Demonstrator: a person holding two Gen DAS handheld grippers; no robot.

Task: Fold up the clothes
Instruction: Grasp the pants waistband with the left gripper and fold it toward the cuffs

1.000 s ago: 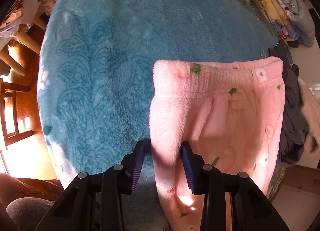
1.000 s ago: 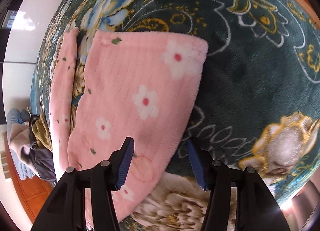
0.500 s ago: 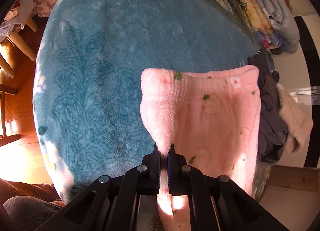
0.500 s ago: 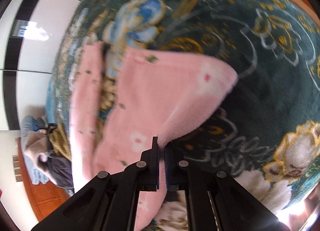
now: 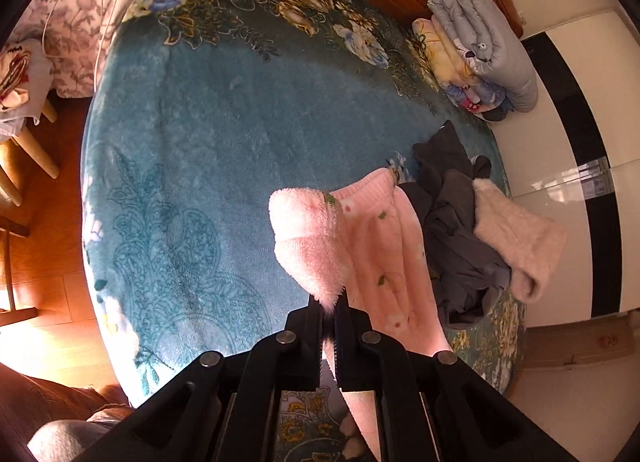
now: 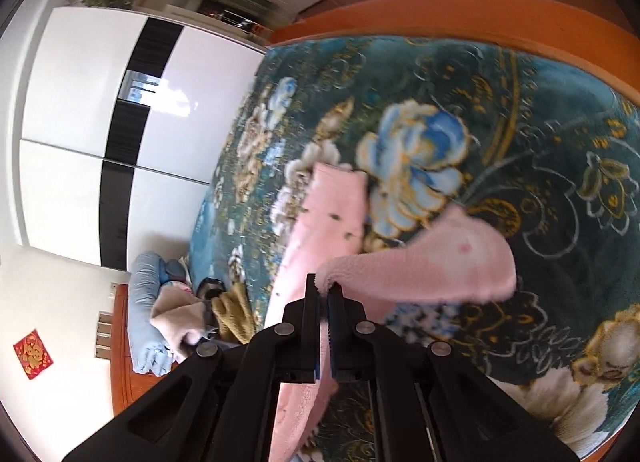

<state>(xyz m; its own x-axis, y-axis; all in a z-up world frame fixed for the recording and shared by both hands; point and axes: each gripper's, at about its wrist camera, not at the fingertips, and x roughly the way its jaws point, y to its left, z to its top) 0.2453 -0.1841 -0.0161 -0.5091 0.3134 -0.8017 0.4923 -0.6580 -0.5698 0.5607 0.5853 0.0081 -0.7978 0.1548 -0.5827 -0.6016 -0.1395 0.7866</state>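
both grippers, left (image 5: 329,302) and right (image 6: 323,294), now pinch pink fleece pants (image 5: 376,246), raised; only left view shows grey clothes (image 5: 452,221).

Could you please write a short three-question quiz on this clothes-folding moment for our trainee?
1. True or false: both the left gripper and the right gripper have their jaws shut on the pink fleece trousers.
2. Multiple choice: what lies on the bed right beside the trousers in the left wrist view? A) a dark grey garment B) a pair of slippers C) a potted plant
3. Fill in: the folded quilts are stacked at the bed's far ____ corner in the left wrist view.

Key:
1. True; fleece is pinched between each pair of jaws.
2. A, the dark grey garment, next to a pale pink fluffy garment.
3. Right, on the teal floral blanket.
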